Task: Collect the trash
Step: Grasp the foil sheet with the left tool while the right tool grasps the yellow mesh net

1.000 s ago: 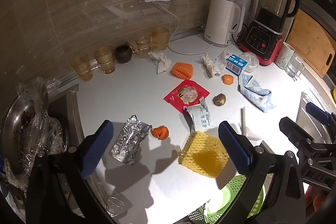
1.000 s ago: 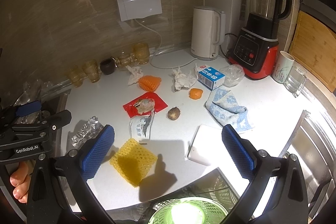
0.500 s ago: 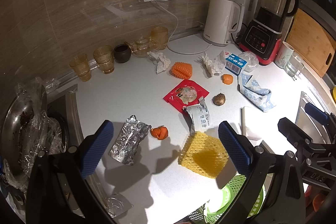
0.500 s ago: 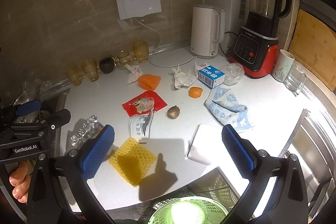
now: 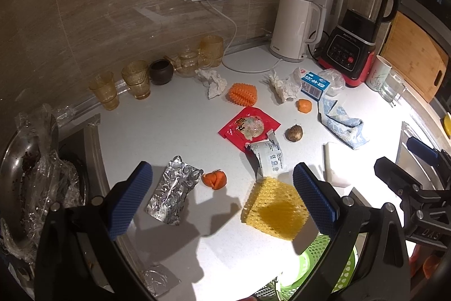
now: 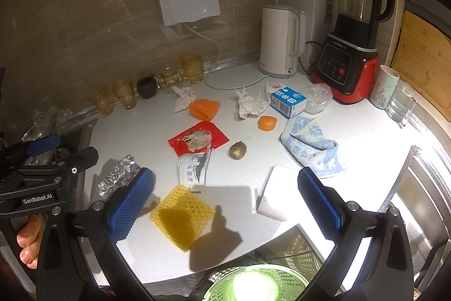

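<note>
Tongs on both sides, left tongs (image 5: 222, 200) and right tongs (image 6: 225, 205), gape wide, empty, above yellow foam net (image 6: 182, 217).

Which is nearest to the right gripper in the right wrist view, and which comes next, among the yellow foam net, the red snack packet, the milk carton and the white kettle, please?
From the right gripper, nearest first:
1. Yellow foam net, just ahead between the fingers, toward the left.
2. Red snack packet, mid-counter, left of centre.
3. Milk carton, farther back, to the right.
4. White kettle, by the back wall.
</note>
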`<state>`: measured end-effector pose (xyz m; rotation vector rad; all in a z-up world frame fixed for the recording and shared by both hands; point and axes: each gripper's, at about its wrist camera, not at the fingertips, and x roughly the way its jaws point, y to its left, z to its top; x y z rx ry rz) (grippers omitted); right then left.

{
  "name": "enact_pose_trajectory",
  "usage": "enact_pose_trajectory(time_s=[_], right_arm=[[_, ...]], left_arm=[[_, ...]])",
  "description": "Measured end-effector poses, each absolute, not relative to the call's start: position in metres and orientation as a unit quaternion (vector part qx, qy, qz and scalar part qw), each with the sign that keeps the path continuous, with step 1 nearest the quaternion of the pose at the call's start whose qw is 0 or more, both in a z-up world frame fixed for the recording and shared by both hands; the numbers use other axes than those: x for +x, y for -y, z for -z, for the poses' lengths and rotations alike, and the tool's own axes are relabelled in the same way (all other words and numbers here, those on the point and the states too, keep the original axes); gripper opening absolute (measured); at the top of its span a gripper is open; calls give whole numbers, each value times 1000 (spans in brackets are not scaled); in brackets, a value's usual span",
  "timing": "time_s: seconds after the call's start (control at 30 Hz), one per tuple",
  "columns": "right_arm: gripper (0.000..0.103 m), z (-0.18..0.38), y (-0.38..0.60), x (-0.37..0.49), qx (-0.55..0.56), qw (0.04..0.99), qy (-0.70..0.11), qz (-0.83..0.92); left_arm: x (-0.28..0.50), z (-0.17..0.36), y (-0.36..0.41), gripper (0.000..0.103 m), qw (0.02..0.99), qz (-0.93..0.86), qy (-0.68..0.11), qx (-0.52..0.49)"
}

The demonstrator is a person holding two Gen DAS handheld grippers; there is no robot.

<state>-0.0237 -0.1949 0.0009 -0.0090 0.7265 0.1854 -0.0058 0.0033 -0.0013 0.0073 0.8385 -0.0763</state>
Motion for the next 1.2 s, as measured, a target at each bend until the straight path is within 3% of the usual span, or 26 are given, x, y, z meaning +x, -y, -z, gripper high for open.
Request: enact_pose_trajectory(time_s=[0.23,0.63,1.1,1.2], right_arm=[[101,33,185,-13,6,917,-384,-112],[101,107,156,-1,-15,882,-439,-168],[101,122,136,18,-67,866,-454,-198],[101,123,134,22,-62,866,-455,-199]], left_arm=[[0,37,-41,96,920,32,-389,33],[32,123,-79,96,886,99,-450,52],[67,169,-85,96,868,108,-480,70],[69,175,-86,91,866,111,-482,76]])
